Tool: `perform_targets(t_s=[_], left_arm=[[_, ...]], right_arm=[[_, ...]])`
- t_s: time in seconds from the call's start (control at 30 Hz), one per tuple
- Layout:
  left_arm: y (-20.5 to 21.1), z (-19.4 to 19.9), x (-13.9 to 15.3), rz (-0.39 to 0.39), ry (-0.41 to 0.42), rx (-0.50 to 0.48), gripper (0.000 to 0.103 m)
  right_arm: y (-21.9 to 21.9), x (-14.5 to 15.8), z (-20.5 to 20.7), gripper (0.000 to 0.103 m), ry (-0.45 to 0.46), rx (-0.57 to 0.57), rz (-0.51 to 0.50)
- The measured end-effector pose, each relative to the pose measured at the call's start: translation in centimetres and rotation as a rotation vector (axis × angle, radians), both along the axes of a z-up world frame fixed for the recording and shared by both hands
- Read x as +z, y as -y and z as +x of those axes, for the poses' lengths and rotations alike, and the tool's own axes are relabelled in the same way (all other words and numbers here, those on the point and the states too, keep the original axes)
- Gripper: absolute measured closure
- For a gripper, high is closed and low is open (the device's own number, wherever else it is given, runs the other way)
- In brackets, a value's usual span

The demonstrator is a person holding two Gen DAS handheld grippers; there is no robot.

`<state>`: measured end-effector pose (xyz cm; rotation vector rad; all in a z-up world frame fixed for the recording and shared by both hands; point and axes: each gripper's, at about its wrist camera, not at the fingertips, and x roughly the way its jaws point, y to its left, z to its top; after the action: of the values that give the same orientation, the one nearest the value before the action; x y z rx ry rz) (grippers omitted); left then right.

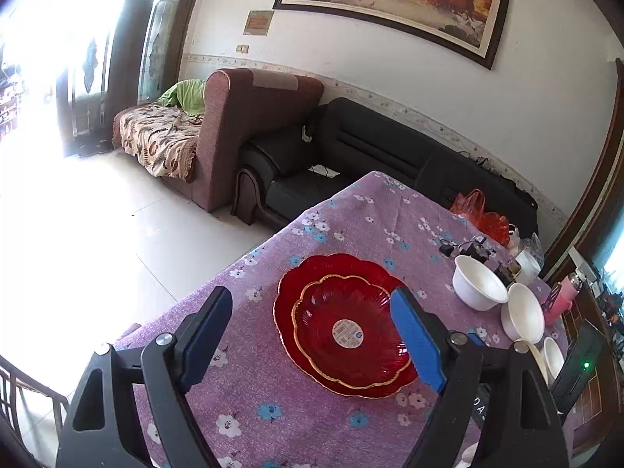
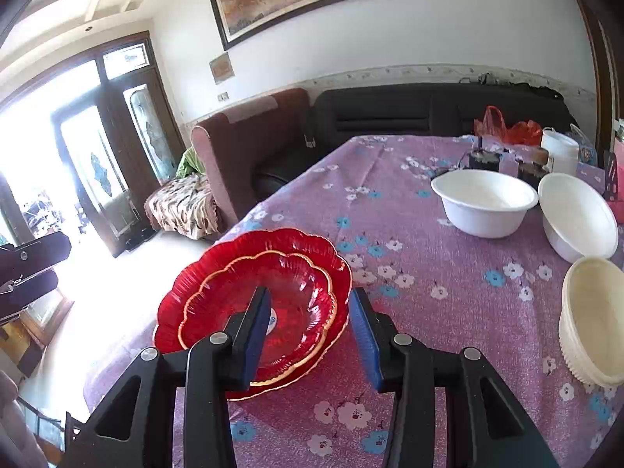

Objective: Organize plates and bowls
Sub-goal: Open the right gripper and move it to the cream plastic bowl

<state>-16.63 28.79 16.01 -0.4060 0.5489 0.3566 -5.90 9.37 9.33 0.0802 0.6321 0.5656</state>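
Two red scalloped glass plates lie stacked on the purple flowered tablecloth: a smaller gold-rimmed plate rests inside a larger one. My left gripper hovers open above them with nothing between its pads. Just over the plates' near rim, my right gripper is open too, its pads clear of the glass. Two white bowls stand to the right, also visible as bowls from the left wrist. A stack of cream bowls sits nearer.
At the table's far right are a red plastic bag, a white tub, small dark gadgets and a pink bottle. The table edge drops to the floor left of the plates. Sofas stand behind.
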Motion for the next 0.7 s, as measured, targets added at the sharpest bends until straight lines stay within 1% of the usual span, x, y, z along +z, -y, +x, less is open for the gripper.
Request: perform_targets(t_s=[0.03, 0.1, 0.17, 0.23, 0.3, 0.37, 0.43, 0.47, 0.53, 0.57, 0.63, 0.67, 0.7], left_arm=[[0.7, -0.4, 0.5, 0.013, 0.014, 0.0, 0.02], [2.3, -0.8, 1.2, 0.054, 0.042, -0.004, 0.019], [4.3, -1.2, 1.7, 0.125, 0.067, -0.009, 0.019], [5.9, -1.5, 2.0, 0.164, 0.09, -0.026, 0.018], [7.2, -1.6, 2.0, 0.181, 0.101, -0.039, 0.014], [7.8, -1.7, 2.0, 0.179, 0.106, -0.045, 0.013], [8.1, -2.1, 2.2, 0.174, 0.119, -0.042, 0.013], [8.1, -2.3, 2.3, 0.178, 0.125, -0.031, 0.012], [8.2, -2.6, 2.7, 0.189, 0.135, -0.005, 0.008], [8.3, -2.9, 2.9, 0.202, 0.145, 0.014, 0.006], [8.4, -3.3, 3.3, 0.224, 0.16, 0.039, 0.0], [8.6, -3.3, 3.3, 0.227, 0.168, 0.034, 0.0], [8.7, -3.1, 3.2, 0.222, 0.168, 0.016, 0.0]], right_arm=[[0.1, 0.4, -0.4, 0.053, 0.014, 0.014, 0.0], [0.6, 0.8, -1.3, 0.041, 0.04, 0.035, -0.003], [1.4, 0.7, -2.0, 0.041, 0.059, 0.024, -0.017], [2.6, 0.4, -2.3, 0.041, 0.066, 0.002, -0.029], [4.0, -0.2, -2.2, 0.041, 0.053, -0.027, -0.029], [5.4, -0.6, -1.8, 0.041, 0.032, -0.061, -0.024], [6.3, -0.6, -0.7, 0.041, 0.011, -0.088, -0.022], [6.6, 0.2, 0.4, 0.041, 0.007, -0.097, -0.014], [7.0, 3.0, 2.4, 0.041, 0.036, -0.133, 0.006], [7.3, 4.8, 3.0, 0.041, 0.063, -0.157, 0.027], [8.1, 7.5, 3.0, 0.04, 0.106, -0.159, 0.089], [8.3, 8.3, 2.4, 0.033, 0.131, -0.152, 0.103], [8.5, 8.5, 1.7, 0.021, 0.159, -0.157, 0.103]])
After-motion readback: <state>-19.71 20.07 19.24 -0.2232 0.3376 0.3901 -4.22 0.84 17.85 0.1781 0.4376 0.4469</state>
